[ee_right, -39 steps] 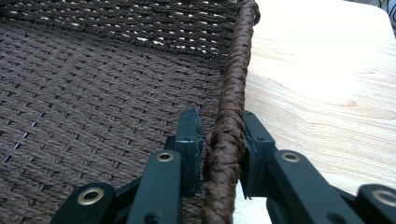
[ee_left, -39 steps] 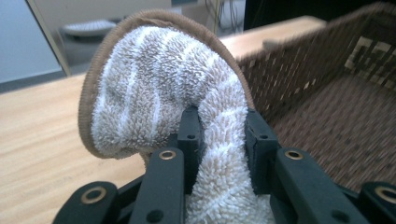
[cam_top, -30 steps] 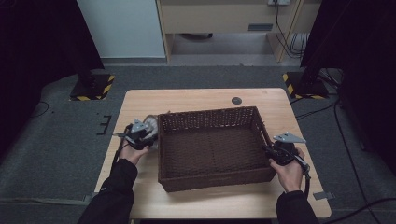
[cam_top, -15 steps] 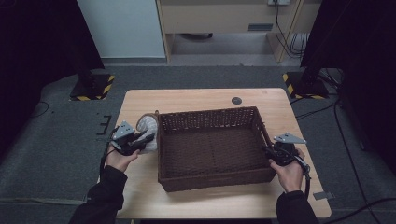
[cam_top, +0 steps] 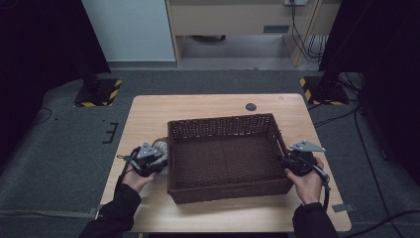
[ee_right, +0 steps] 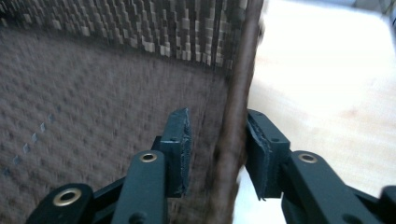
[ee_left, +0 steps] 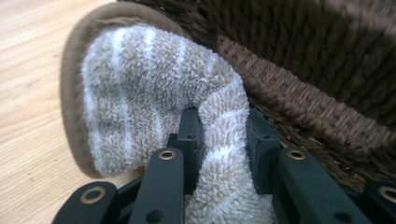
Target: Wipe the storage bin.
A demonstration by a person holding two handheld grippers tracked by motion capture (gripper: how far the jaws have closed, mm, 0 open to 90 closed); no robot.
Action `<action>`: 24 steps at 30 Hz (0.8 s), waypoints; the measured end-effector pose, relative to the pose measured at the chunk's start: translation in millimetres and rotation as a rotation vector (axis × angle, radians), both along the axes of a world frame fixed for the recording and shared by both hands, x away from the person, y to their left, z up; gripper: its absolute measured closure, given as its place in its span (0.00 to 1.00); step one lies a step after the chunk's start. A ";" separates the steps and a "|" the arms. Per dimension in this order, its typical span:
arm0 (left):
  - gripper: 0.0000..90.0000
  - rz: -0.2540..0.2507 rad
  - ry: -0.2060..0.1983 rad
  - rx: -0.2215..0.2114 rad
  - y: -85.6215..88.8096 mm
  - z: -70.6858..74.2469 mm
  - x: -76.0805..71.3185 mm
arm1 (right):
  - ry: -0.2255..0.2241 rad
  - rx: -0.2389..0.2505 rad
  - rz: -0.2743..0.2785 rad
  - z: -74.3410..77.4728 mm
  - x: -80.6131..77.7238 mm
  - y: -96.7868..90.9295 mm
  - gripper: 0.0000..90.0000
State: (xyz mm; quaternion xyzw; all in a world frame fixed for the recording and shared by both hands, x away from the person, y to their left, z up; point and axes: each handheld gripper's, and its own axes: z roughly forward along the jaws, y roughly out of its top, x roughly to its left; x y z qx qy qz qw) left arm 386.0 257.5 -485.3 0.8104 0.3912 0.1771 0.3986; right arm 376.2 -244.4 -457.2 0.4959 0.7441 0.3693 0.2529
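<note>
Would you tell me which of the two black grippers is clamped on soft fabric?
The left gripper: it pinches a striped beige terry slipper. The right gripper straddles the brown wicker basket's wall, pads apart.

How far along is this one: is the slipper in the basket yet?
Not yet. The left tongs grip the slipper on the table, against the basket's outside wall. The right tongs' jaws straddle the right rim, just opened. The basket looks empty; the slipper must still go in.
</note>
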 end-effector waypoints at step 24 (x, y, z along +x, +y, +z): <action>0.78 0.020 -0.056 -0.044 -3.9 17.4 16.9 | -0.034 0.017 0.058 11.4 -5.5 -14.9 0.79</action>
